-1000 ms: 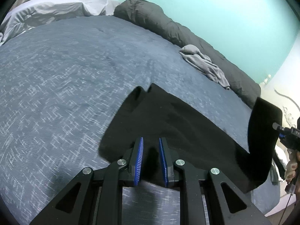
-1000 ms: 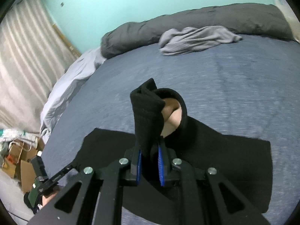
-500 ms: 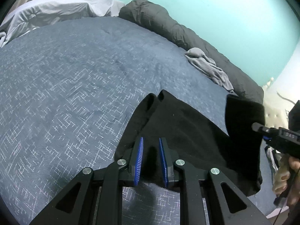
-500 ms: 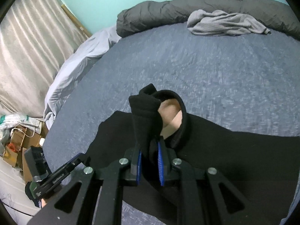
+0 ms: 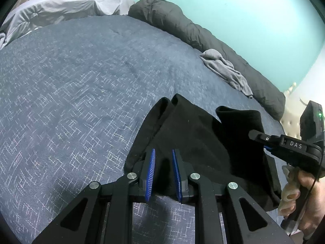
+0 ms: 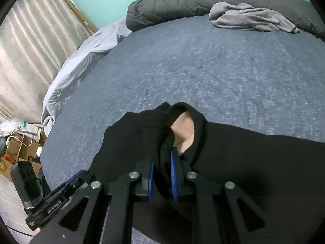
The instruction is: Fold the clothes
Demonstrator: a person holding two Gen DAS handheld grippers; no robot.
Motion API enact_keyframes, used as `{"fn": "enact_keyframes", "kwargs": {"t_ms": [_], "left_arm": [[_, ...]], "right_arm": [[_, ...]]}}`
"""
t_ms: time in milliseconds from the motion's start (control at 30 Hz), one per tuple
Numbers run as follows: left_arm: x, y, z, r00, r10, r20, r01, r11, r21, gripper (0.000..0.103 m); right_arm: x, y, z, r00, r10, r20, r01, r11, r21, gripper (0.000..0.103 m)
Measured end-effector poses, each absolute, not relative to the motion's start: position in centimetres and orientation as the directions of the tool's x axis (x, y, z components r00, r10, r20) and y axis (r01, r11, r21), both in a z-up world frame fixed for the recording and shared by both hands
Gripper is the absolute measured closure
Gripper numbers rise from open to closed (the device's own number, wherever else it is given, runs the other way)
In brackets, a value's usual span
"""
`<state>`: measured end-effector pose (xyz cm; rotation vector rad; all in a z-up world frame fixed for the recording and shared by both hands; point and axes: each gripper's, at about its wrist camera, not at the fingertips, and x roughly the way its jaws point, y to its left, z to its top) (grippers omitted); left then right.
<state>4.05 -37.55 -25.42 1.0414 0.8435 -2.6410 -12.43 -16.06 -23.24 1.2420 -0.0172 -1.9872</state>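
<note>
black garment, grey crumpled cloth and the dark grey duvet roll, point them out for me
black garment [image 6: 254,156], right wrist view, on its flat body.
grey crumpled cloth [image 6: 251,17], right wrist view, on its bunched middle.
dark grey duvet roll [image 5: 182,26], left wrist view, on its upper bulge.

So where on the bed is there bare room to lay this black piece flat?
The blue bedspread is bare between the black garment and the dark duvet, and towards the white sheet. It is crowded by the grey garment and at the near edge, where both tools work.
</note>
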Motion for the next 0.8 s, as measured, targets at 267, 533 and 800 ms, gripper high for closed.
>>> {"fn": "enact_keyframes", "kwargs": {"t_ms": [267, 533, 800], "left_arm": [[4.0, -37.5, -25.6, -0.731, 0.046, -0.680, 0.354, -0.827, -0.437, 0.084], [4.0, -37.2, -25.5, -0.735, 0.057, -0.676, 0.344, -0.827, -0.445, 0.084], [2.4, -35.2, -24.1, -0.751, 0.136, -0.646, 0.268, -0.831, -0.488, 0.080]], "right_arm": [[-12.1, -16.5, -25.3, -0.142, -0.622, -0.770, 0.586, -0.680, 0.441, 0.080], [-11.2, -13.9, -22.4, -0.115, -0.735, -0.668, 0.627, -0.575, 0.525, 0.070], [-14.9, -4.5, -22.7, -0.230, -0.666, -0.710, 0.540, -0.694, 0.476, 0.067]]}}
